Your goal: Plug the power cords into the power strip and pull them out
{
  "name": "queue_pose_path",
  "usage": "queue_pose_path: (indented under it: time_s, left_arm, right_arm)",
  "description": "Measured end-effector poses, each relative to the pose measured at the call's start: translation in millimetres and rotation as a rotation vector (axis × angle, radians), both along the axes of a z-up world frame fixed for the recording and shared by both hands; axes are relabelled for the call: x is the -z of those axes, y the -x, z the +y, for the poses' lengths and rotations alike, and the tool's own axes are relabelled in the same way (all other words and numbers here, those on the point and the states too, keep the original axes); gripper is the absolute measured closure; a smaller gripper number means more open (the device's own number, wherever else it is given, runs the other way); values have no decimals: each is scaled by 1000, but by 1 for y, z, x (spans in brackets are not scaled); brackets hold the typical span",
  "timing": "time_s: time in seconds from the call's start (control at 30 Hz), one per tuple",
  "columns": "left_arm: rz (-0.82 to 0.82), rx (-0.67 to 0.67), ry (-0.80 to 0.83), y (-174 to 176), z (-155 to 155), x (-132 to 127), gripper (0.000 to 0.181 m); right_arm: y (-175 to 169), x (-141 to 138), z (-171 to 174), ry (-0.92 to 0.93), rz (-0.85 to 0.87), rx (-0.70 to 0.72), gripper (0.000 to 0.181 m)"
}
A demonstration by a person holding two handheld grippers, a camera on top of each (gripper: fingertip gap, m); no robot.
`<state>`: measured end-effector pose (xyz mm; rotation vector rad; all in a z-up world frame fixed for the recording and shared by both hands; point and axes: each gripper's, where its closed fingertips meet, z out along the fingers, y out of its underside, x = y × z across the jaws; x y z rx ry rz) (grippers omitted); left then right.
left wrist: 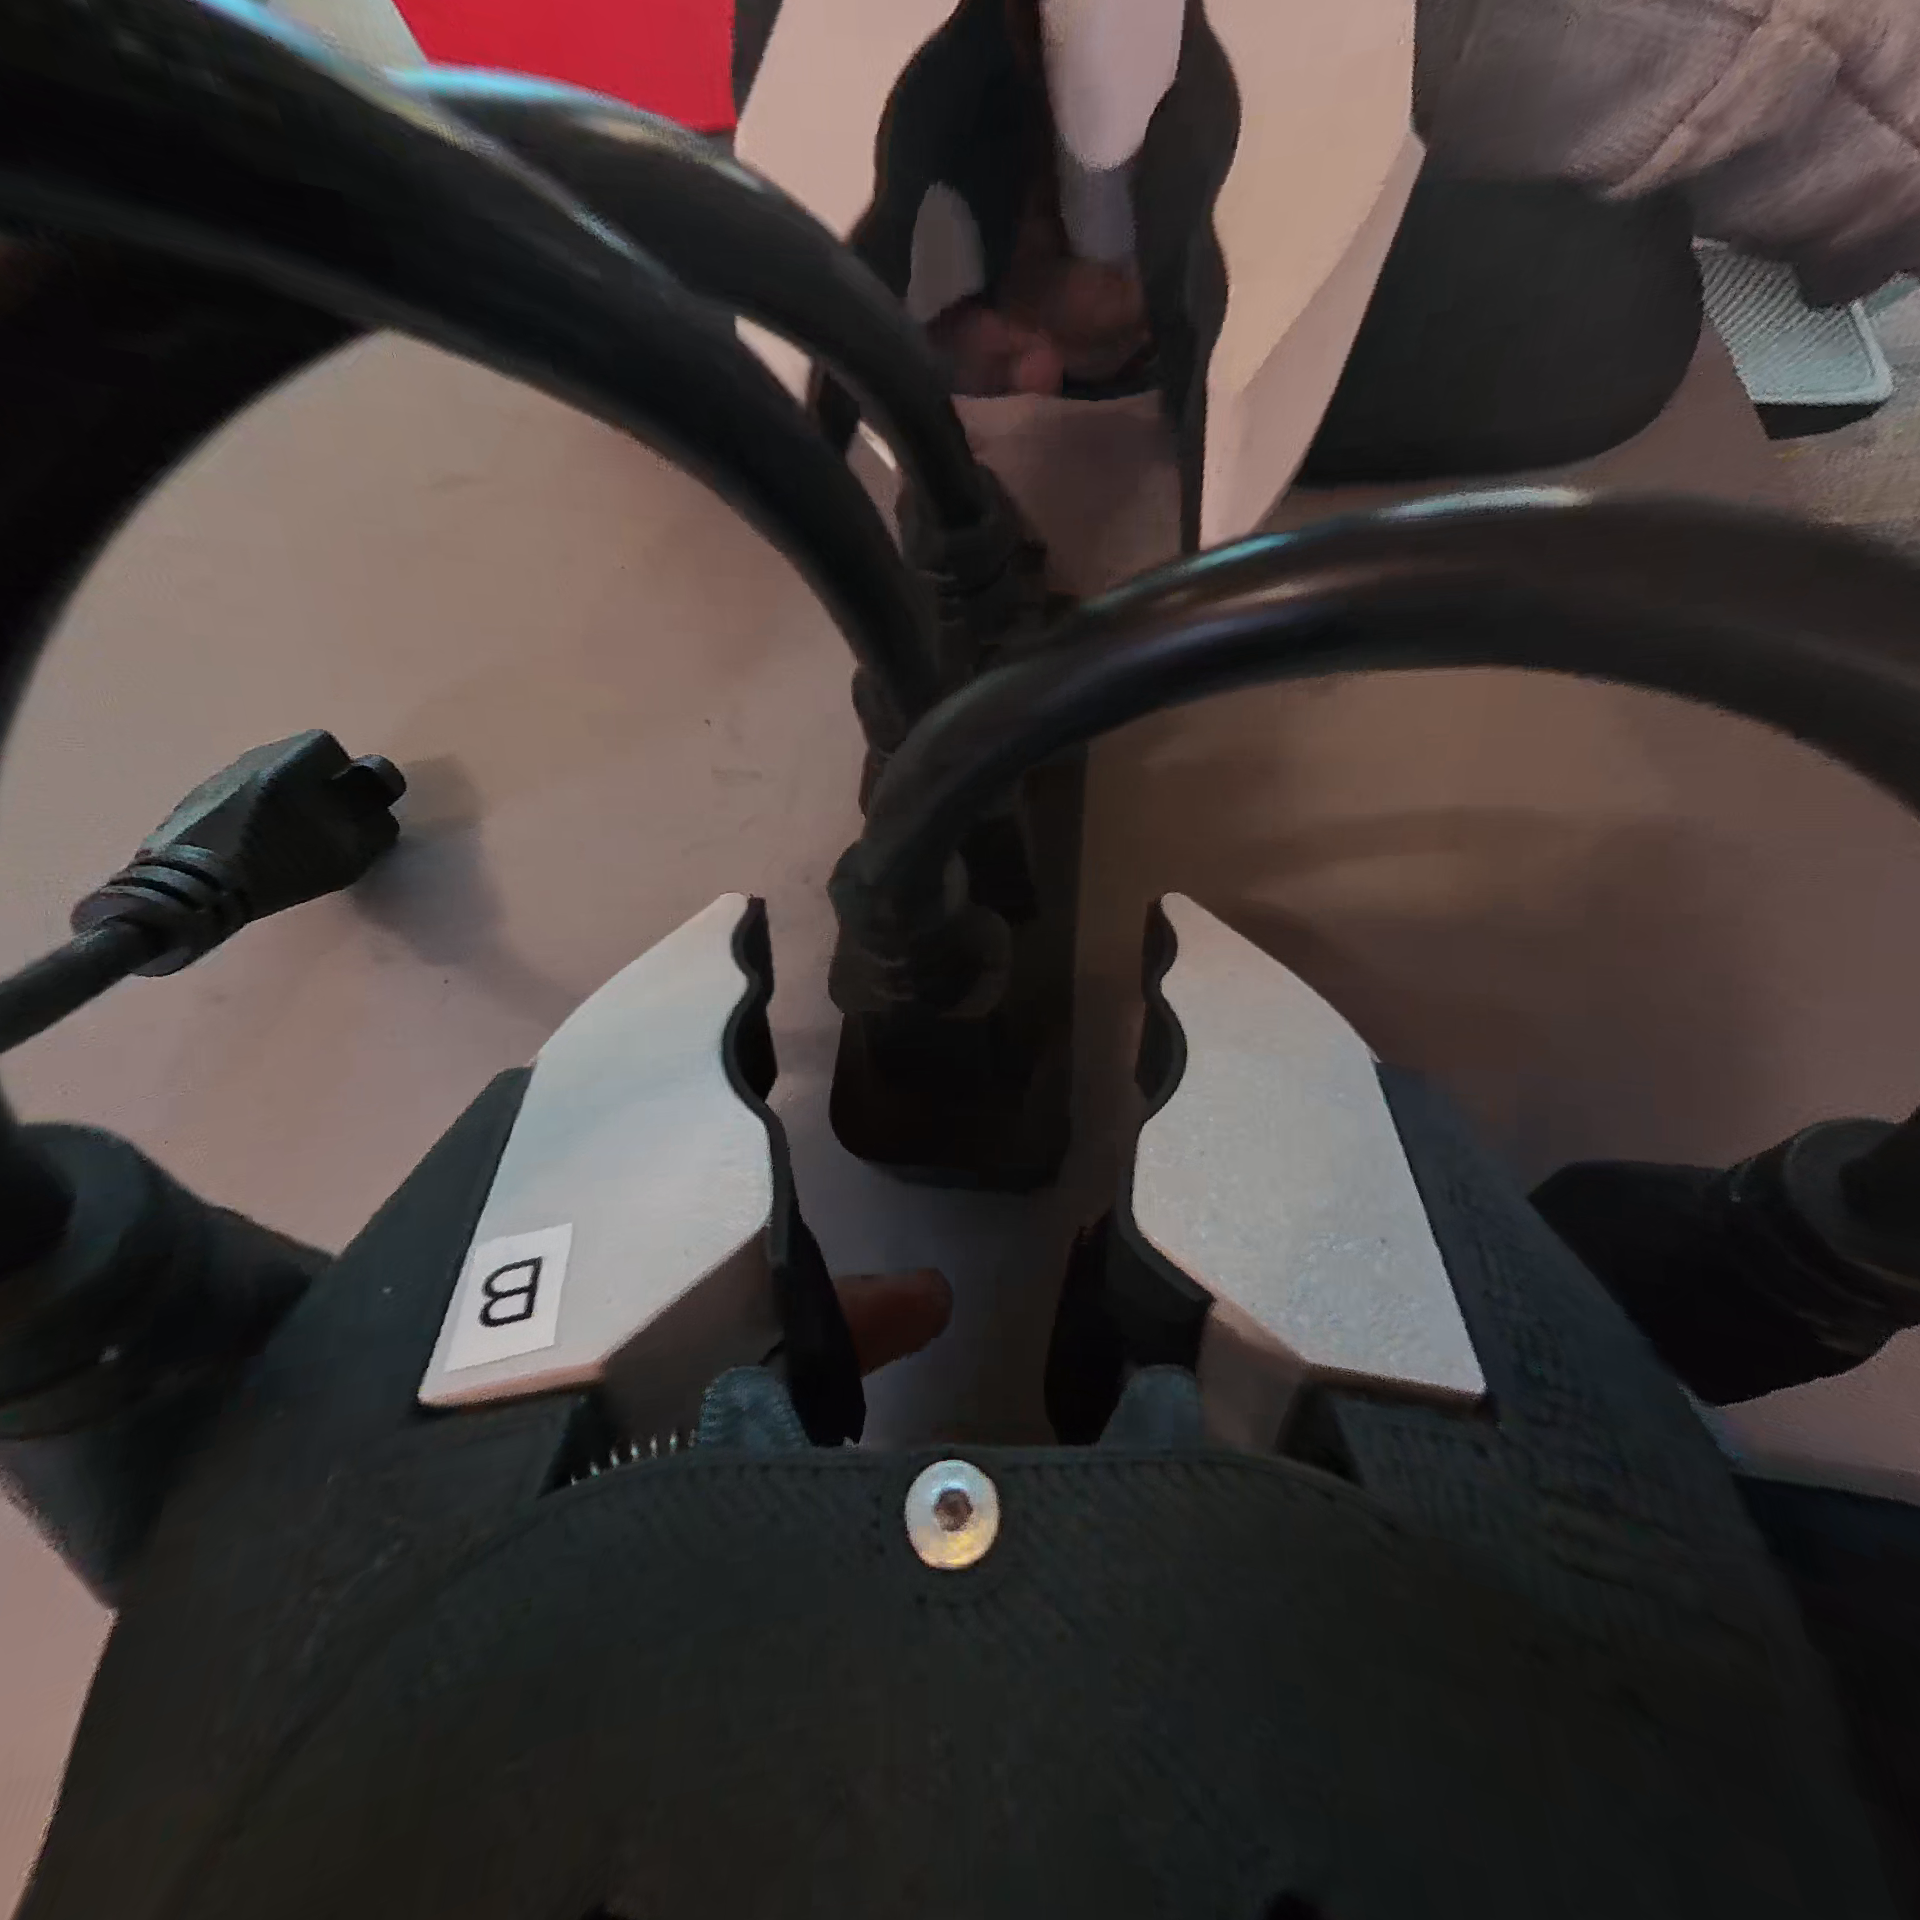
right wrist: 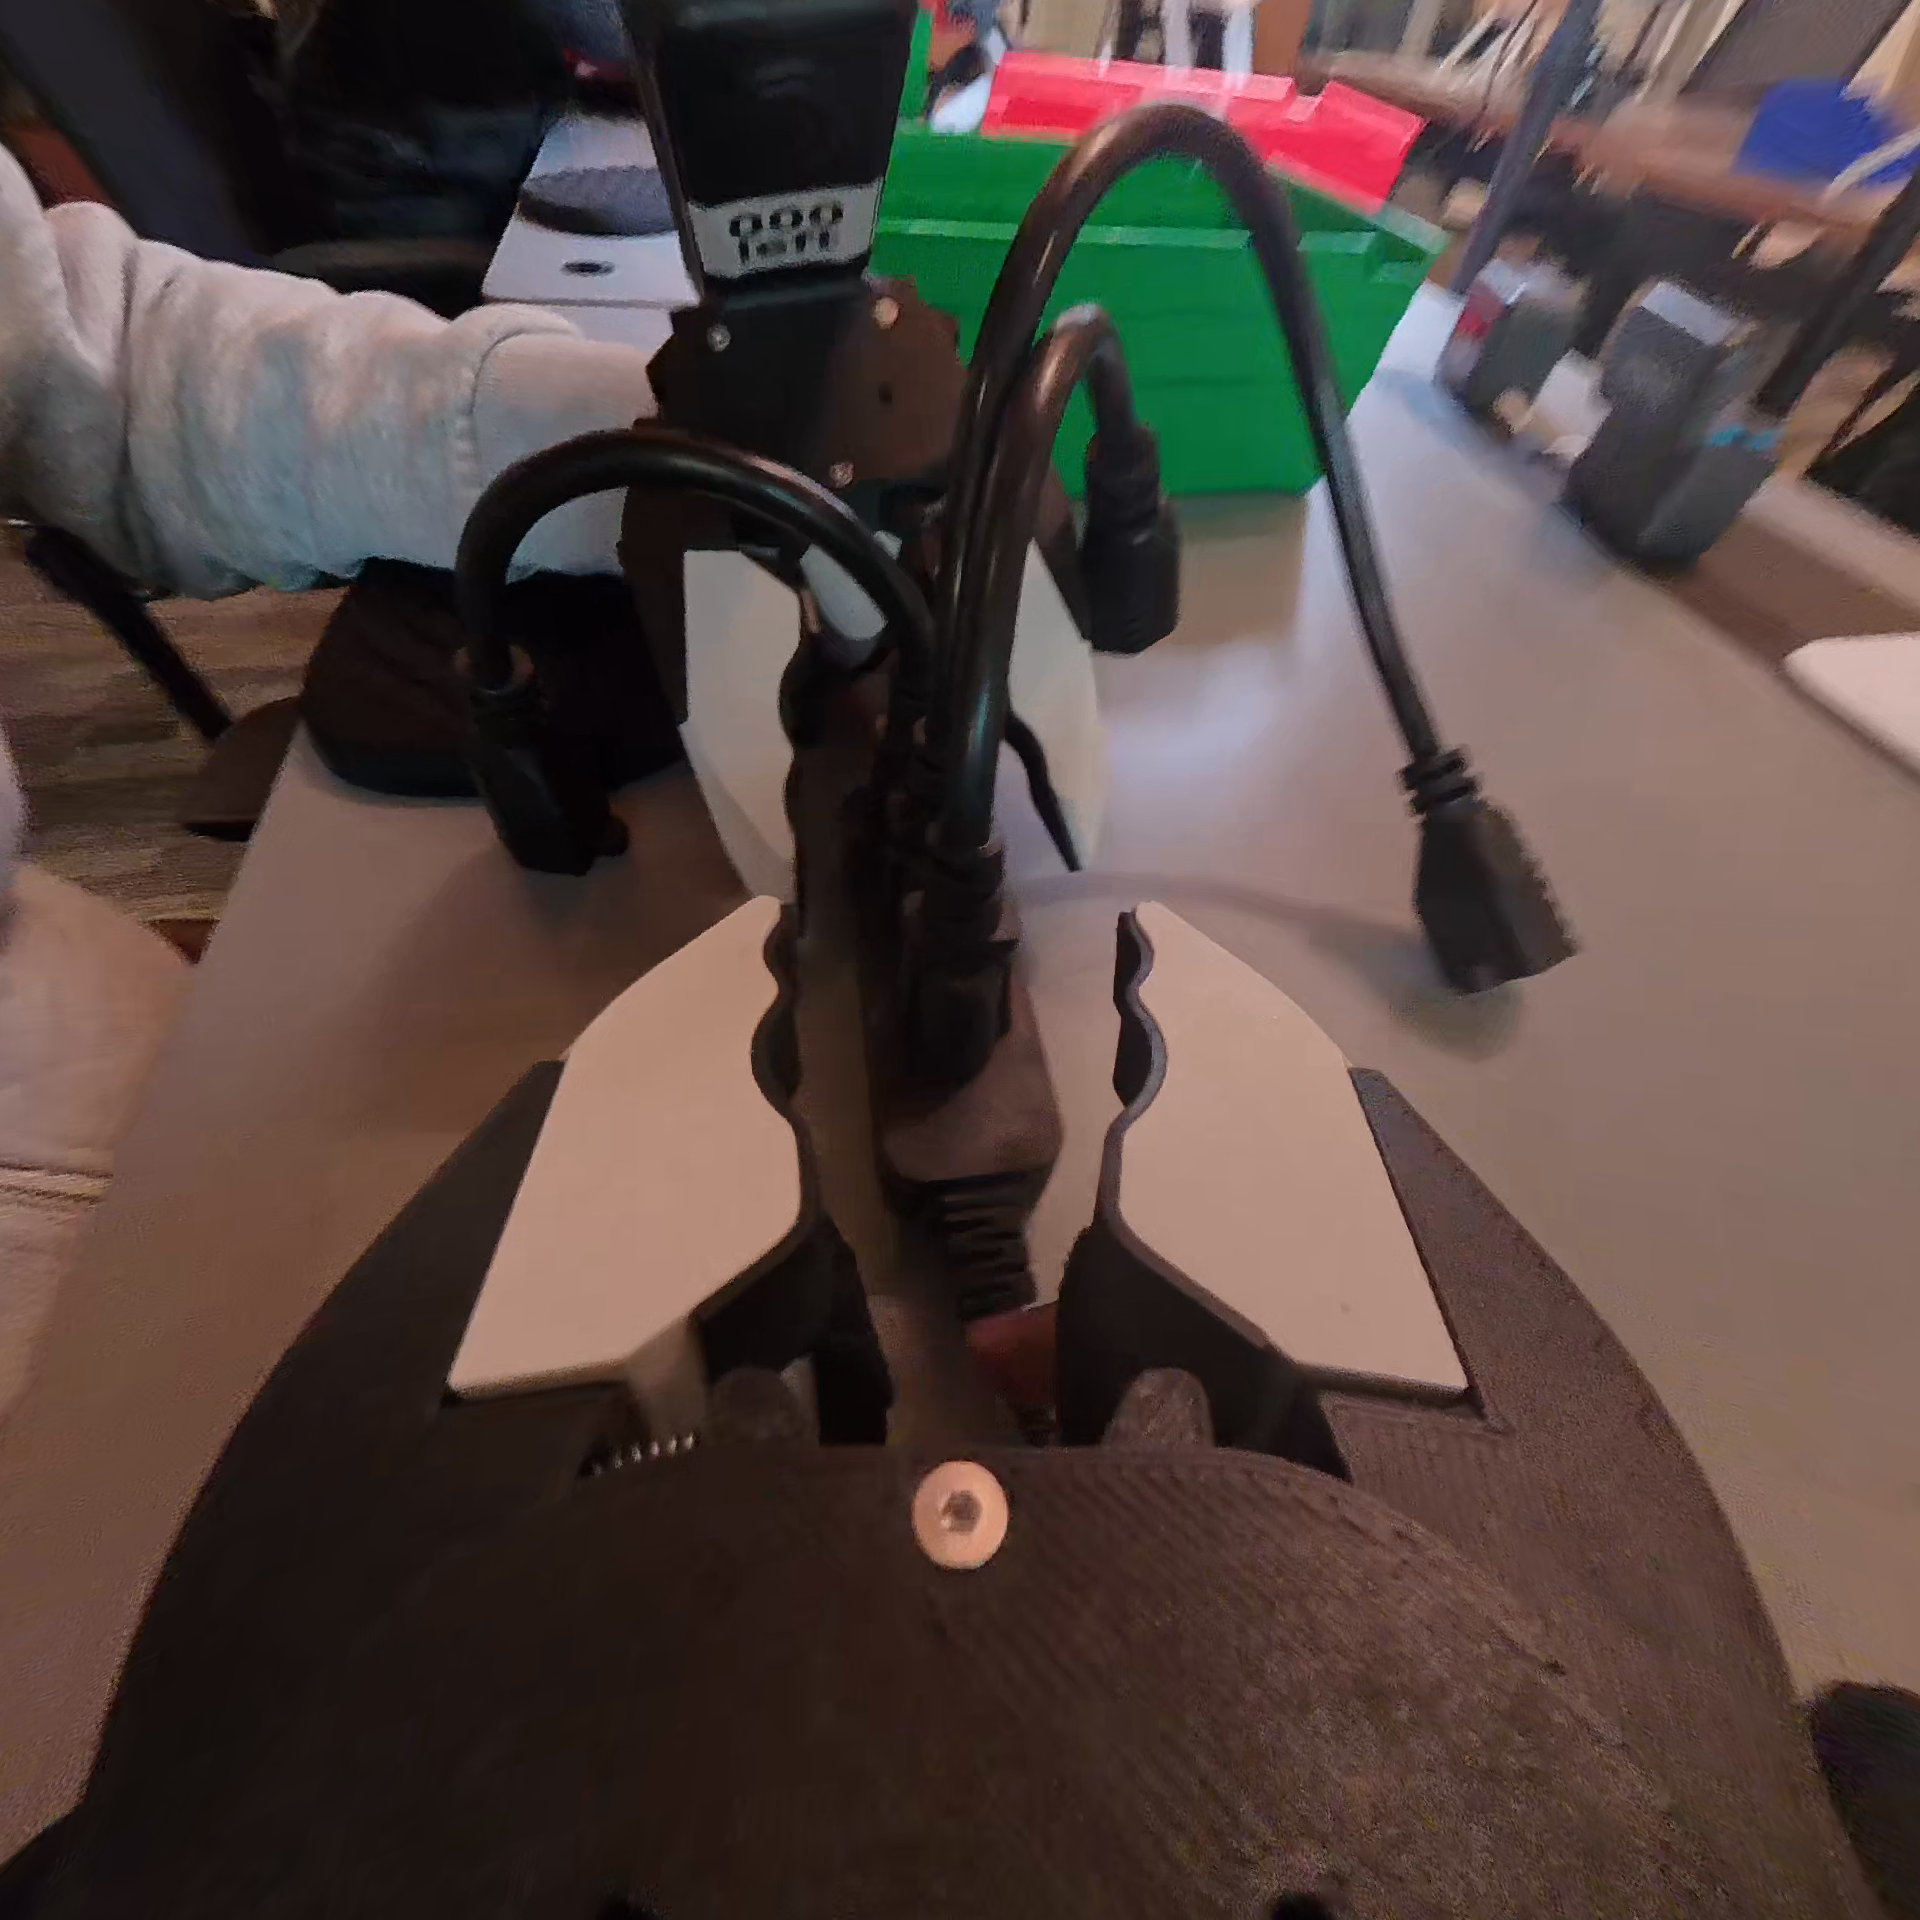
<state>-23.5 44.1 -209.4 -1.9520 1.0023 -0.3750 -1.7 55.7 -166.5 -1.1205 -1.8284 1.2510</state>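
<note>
A black power strip (left wrist: pixel 956 1101) lies on the pale table and runs away from my left gripper (left wrist: pixel 956 925). Several black power cords (left wrist: pixel 1351 613) are plugged into it and arch upward. My left gripper is open, with its fingers on either side of the strip's near end and not touching it. My right gripper (right wrist: pixel 956 920) is open around the opposite end (right wrist: pixel 987 1112), where the strip's own cable leaves. Each gripper shows in the other's view, my right in the left wrist view (left wrist: pixel 1091 208) and my left in the right wrist view (right wrist: pixel 800 416). Loose cord connectors (left wrist: pixel 270 821) (right wrist: pixel 1486 894) lie on the table.
A green bin (right wrist: pixel 1143 343) with a red lid stands behind the strip. A person's grey sleeve (right wrist: pixel 260 416) reaches in from the left. Dark boxes (right wrist: pixel 1662 447) stand at the far right, and a white flat object (right wrist: pixel 1860 696) lies at the right edge. The tips of one gripper are about 6 cm away from the tips of the other.
</note>
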Motion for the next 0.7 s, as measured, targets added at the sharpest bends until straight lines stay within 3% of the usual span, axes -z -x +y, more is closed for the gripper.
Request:
queue_pose_path:
  time_s: [0.1,0.23,0.6,0.7]
  left_arm:
    - [59,24,10,-2,-3,8,124]
    - [106,15,2,-2,-2,12,133]
    - [102,14,4,-2,-2,12,137]
    - [100,5,11,0,-2,12,137]
  right_arm:
    - [2,16,-6,-2,-93,-18,127]
    - [5,23,-1,-54,-111,24,156]
    - [4,23,-1,-47,-117,21,157]
    - [7,23,5,-29,-120,66,147]
